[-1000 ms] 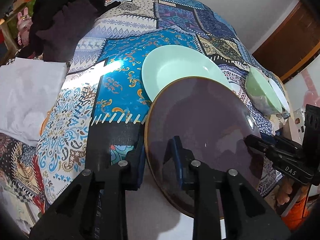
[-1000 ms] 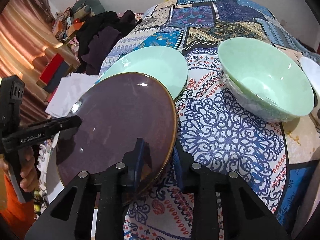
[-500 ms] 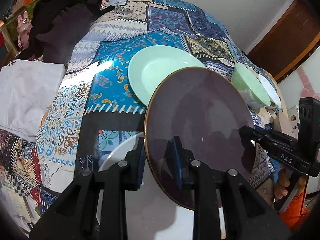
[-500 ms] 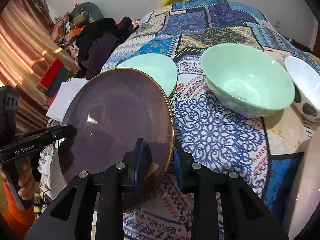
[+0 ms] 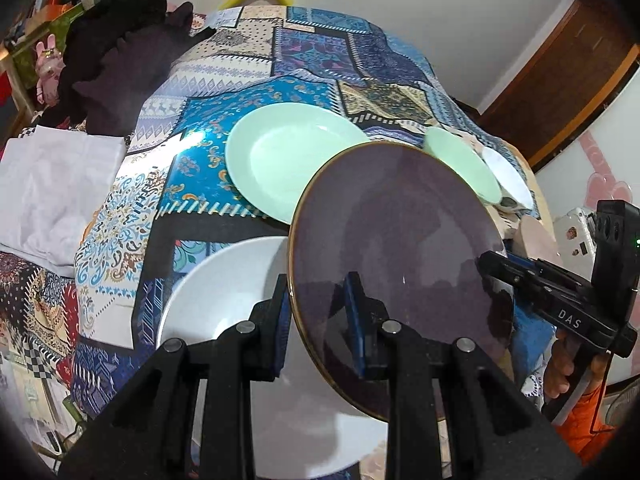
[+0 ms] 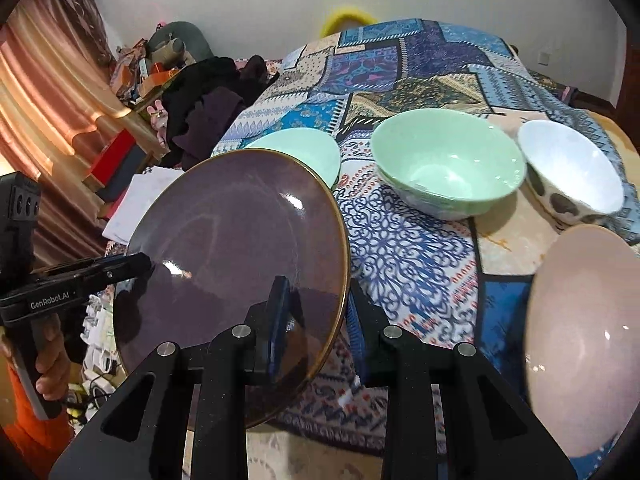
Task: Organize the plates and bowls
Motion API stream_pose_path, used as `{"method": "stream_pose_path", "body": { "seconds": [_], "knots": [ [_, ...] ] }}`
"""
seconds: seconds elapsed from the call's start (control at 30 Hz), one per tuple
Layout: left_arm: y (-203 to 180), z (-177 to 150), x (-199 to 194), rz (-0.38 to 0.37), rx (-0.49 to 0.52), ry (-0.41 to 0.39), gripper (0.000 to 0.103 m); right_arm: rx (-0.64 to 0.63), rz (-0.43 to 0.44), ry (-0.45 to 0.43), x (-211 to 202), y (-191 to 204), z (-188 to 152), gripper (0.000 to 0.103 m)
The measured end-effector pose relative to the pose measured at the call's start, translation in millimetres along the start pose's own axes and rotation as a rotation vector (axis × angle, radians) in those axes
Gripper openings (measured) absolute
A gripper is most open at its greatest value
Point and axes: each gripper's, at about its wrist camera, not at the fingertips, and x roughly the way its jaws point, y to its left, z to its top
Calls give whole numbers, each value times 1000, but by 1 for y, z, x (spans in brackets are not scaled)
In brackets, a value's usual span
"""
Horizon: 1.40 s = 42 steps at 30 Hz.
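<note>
A dark purple plate with a gold rim is held in the air between both grippers. My left gripper is shut on its near left rim. My right gripper is shut on its opposite rim, and the plate fills the left of the right wrist view. Under it lies a white plate. A mint green plate lies farther back on the patchwork cloth. A mint bowl, a white spotted bowl and a pink bowl stand to the right.
Dark clothes are piled at the far left of the bed-like surface. A white folded cloth lies at its left edge. A brown door is at the back right. Shelves with clutter stand on the left.
Both grippers have lifted the purple plate higher and pulled it back toward me. The white plate beneath it and the pink and white bowls have come into view.
</note>
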Motion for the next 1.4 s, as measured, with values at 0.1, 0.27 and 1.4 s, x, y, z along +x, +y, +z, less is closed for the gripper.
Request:
{"method": "stream_pose_path", "body": {
  "seconds": [0.1,0.27,1.4],
  "knots": [
    [-11,-6,-6,-1,16,1,25,1,-7,-12,-11,-2,-5,25],
    [-27,-16,-13,-14,27,1,25,6,-21,-24,-24,-7,-14,25],
    [-95,-47,53,-33,108,179,25,136,-76,79,-20,-77,-68,25]
  ]
}}
